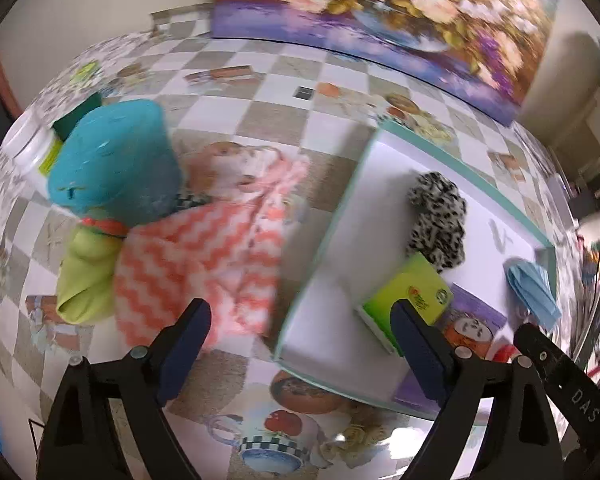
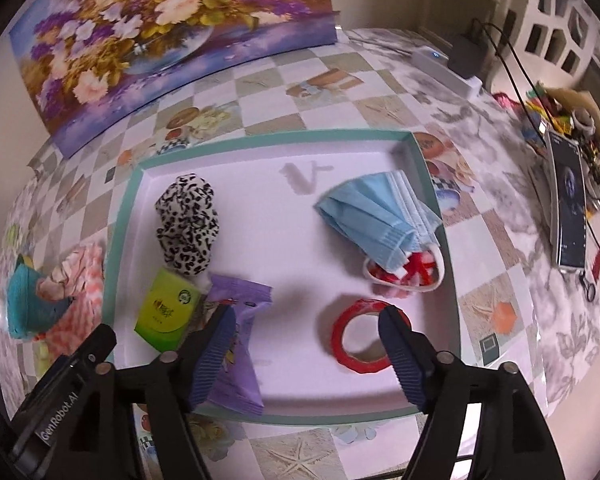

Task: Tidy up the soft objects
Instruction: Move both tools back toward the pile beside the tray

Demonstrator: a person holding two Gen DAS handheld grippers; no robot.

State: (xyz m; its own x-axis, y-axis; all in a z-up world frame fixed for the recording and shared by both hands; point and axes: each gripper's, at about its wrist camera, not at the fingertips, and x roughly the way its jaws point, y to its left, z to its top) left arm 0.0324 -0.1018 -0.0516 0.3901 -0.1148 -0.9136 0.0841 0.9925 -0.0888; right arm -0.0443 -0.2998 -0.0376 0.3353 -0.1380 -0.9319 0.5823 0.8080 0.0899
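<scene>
Left gripper (image 1: 300, 328) spread, nothing between jaws; pink zigzag cloth (image 1: 204, 256) just ahead-left of it, outside white tray (image 1: 328, 224)

Right gripper (image 2: 304, 332) spread, empty, over tray; red tape roll (image 2: 360, 336) beside its right finger

Likely next: left takes cloth at bunched middle, lifts clear of teal cloth (image 1: 112, 160)

Only right view shows phone (image 2: 570, 204), only left view shows lime cloth (image 1: 84, 276)
</scene>
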